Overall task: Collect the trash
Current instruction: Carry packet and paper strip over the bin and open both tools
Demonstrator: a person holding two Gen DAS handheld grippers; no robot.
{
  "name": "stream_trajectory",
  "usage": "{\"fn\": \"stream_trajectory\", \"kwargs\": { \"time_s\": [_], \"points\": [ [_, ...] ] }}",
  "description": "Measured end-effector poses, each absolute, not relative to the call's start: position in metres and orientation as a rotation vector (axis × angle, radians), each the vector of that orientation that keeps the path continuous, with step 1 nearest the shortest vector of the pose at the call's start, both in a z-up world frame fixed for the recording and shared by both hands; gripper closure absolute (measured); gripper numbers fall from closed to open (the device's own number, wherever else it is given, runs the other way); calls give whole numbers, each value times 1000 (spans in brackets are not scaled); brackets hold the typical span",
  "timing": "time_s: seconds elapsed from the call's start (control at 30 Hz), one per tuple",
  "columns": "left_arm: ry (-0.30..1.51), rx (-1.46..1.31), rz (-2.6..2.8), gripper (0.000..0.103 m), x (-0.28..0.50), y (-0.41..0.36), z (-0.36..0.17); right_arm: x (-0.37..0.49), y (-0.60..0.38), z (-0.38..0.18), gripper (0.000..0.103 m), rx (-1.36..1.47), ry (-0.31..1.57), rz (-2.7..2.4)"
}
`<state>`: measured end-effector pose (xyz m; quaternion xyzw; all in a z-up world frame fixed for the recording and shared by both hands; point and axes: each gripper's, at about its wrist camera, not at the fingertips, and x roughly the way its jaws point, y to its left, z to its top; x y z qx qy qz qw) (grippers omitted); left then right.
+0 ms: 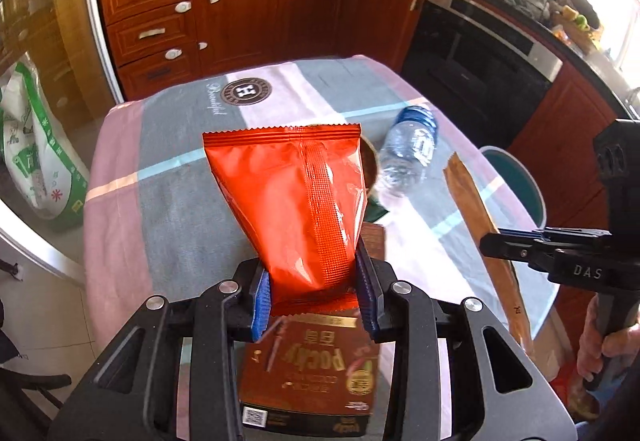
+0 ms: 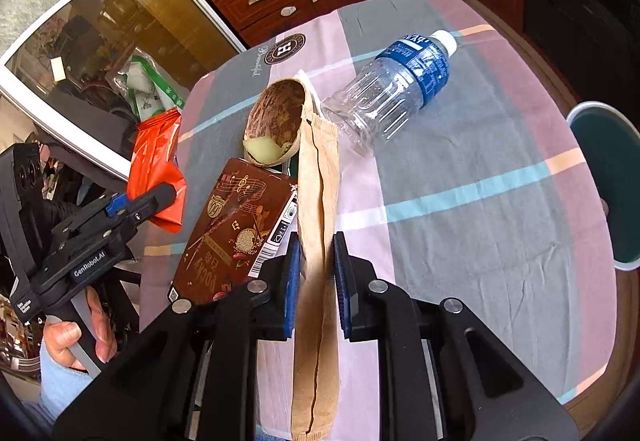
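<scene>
Clamping an orange bag [image 1: 296, 201], the left gripper [image 1: 314, 297] holds it above the table [image 1: 168, 177]; the right gripper [image 2: 316, 281] pinches a tan wrapper [image 2: 318, 201]. Neither piece is binned yet. Left on the cloth: box [image 2: 232, 229], husk [image 2: 276, 121], bottle [image 2: 392, 89]. A bin [image 2: 608, 185] sits just off the table's right edge, with open room toward it.
</scene>
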<state>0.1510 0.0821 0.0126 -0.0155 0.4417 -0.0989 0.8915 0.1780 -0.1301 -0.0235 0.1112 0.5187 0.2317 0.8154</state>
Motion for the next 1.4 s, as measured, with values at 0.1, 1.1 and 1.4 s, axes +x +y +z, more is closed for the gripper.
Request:
{"fn": "stream_trajectory", "kwargs": {
  "time_s": [0.1,1.1,1.4],
  "points": [
    [908,-9,-252,67,147,54,20,174,-148,-16,88,275,1082,491],
    [1019,209,-585,67,199,-200,-3,191,-395,-27,87,670,909,261],
    [1085,261,-673,66,240,-281,-35,226,-460,-66,87,744,965,166]
  ]
}}
